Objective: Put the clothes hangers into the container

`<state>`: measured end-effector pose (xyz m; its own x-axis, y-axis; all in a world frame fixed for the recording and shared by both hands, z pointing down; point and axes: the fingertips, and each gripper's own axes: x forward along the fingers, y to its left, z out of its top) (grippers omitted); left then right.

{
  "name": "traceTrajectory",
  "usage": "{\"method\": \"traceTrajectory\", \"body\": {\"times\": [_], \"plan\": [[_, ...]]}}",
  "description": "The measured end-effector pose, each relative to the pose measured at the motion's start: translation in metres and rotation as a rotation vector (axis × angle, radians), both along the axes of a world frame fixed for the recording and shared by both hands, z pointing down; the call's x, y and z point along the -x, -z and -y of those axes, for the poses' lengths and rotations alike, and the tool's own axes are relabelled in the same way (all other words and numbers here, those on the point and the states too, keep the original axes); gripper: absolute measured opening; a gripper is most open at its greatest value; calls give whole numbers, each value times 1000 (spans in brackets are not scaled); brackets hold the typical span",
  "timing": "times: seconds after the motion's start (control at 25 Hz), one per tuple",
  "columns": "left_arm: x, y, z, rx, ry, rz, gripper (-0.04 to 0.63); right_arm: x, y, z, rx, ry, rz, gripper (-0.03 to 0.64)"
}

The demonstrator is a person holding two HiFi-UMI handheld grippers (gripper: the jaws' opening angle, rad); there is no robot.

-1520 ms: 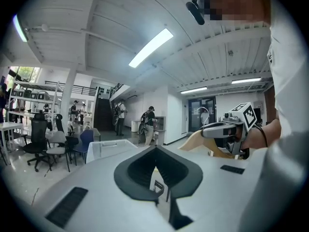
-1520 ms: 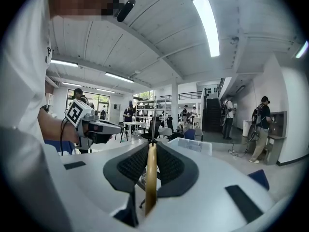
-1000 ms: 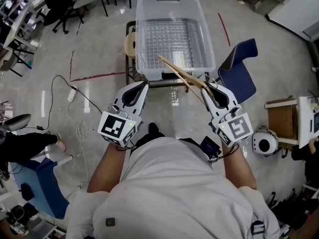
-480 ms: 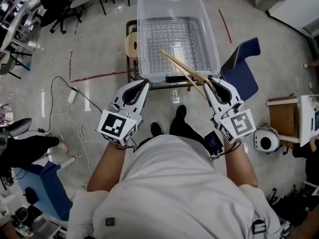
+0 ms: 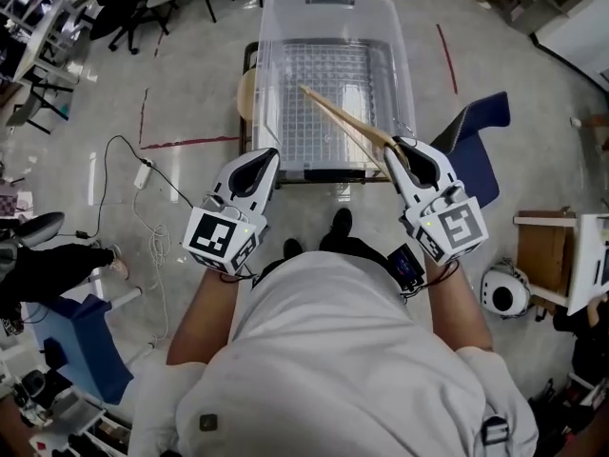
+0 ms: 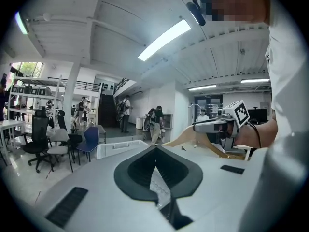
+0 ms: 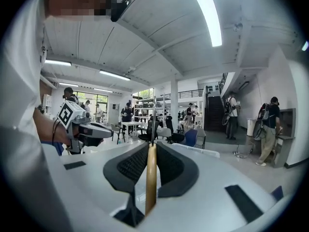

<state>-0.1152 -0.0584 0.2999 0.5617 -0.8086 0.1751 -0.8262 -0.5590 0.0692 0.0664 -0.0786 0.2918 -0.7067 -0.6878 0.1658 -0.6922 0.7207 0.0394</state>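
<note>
A clear plastic container [image 5: 404,84] stands on a low stand straight ahead, its inside bare. My right gripper [image 5: 395,147] is shut on one end of a wooden clothes hanger [image 5: 338,117], which slants up-left over the container's near half. In the right gripper view the hanger [image 7: 151,178] runs upright between the jaws of the right gripper [image 7: 151,145]. My left gripper [image 5: 271,154] hovers at the container's near left corner with nothing in it. In the left gripper view the jaws of the left gripper [image 6: 155,148] meet at the tip, and the hanger [image 6: 193,138] shows to the right.
A blue chair [image 5: 476,150] stands right of the container, and a round tan seat [image 5: 245,93] at its left. A cable and power strip [image 5: 143,174] lie on the floor at left. A white helmet-like object [image 5: 504,291] and a wooden box [image 5: 547,255] sit at right.
Both grippers have moved forward to the container's near edge. The hanger now reaches further over the container. The person has stepped closer to it.
</note>
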Motion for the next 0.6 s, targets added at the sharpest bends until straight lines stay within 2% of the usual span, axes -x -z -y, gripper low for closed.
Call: {"method": "traceTrajectory", "body": {"times": [0.28,0.6], "plan": [[-31,-9,42,-11,56,22,17,-16,0,54,-8,73,68,63],[-27,-22,76,17,93,37,17,-10,-13,99,26,101,106,63]]}}
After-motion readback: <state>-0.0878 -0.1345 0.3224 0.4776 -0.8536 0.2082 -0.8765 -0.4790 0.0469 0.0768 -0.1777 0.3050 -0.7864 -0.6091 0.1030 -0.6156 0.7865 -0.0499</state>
